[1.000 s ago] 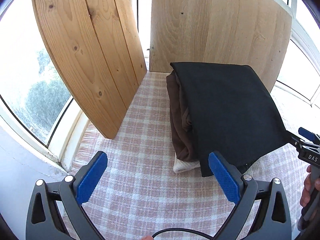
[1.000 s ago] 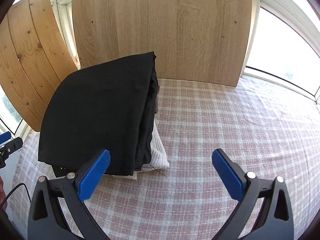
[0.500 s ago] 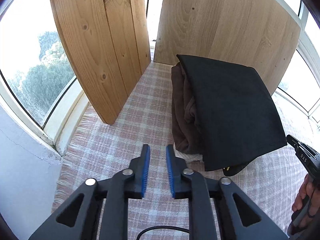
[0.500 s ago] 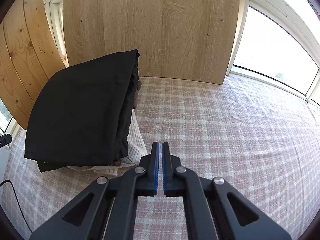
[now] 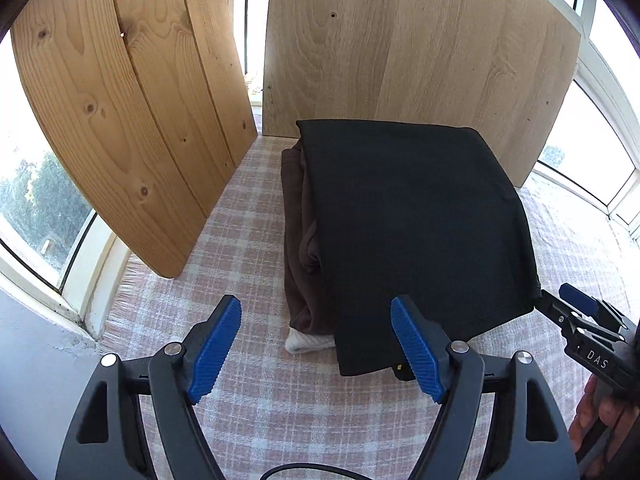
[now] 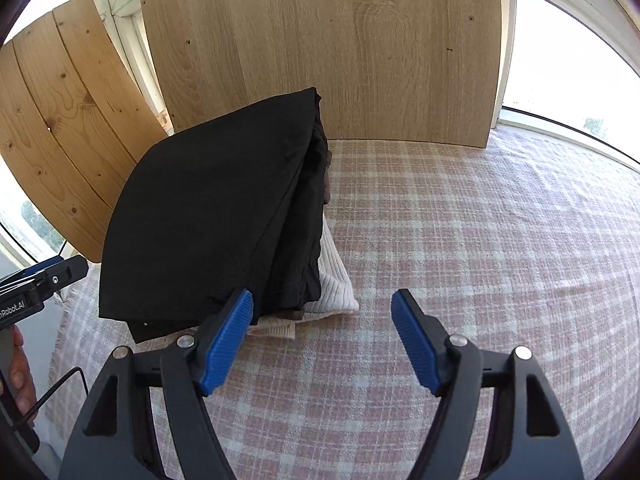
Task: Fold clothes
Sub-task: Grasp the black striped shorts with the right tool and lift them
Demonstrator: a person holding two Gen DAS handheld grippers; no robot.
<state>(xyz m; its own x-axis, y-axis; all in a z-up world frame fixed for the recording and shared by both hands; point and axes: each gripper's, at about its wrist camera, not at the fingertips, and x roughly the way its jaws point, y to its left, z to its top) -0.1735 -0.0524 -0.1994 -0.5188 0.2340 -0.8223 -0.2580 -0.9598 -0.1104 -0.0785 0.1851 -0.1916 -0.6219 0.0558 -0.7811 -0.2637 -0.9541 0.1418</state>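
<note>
My left gripper (image 5: 316, 346) and right gripper (image 6: 322, 338) both gape wide, holding nothing. Stack of folded clothes, black fabric on top (image 5: 408, 232), brown (image 5: 298, 240) and white ribbed (image 6: 332, 280) pieces under it, sits on pink-and-white plaid cloth (image 6: 460, 248): ahead-right of left jaws, ahead-left of right jaws. 2 wood panels (image 6: 320, 48) stand behind.

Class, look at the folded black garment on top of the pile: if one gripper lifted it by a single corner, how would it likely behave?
The black garment would probably flop and unfold, since its near edge already droops over the pile. It looks thin, so likely light. It might drag the brown garment beneath, as the layers lie in contact.
</note>
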